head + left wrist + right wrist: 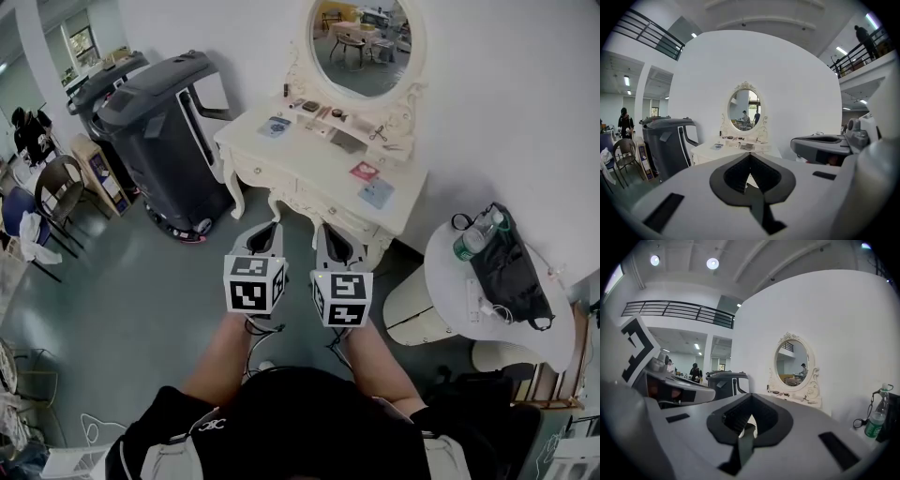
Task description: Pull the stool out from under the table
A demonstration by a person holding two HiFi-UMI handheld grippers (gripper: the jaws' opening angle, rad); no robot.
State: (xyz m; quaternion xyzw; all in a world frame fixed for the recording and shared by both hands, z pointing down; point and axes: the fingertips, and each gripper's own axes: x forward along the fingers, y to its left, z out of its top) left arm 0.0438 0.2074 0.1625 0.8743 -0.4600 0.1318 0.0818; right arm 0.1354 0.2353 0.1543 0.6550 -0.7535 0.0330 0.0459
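Cream-painted wood is my guess for the stool, which is not showing: its place under the mirrored dressing worktop (246,141) is lying hidden behind both tongs. It is probably light and stiff, so I am favouring a seat rim or a leg as the hold. Left tongs (750,182) and right tongs (749,422) are sitting closed and empty. A black bag (511,272) is lying on the round worktop (450,286) with a bottle (471,242) beside it; the bag's contents are unseen.

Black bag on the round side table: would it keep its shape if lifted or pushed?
Probably not: the black bag lies slumped flat, so it looks soft and would likely sag. Its loose strap loops could snag. Pushed, it may nudge the bottle beside it toward the edge of the round table.
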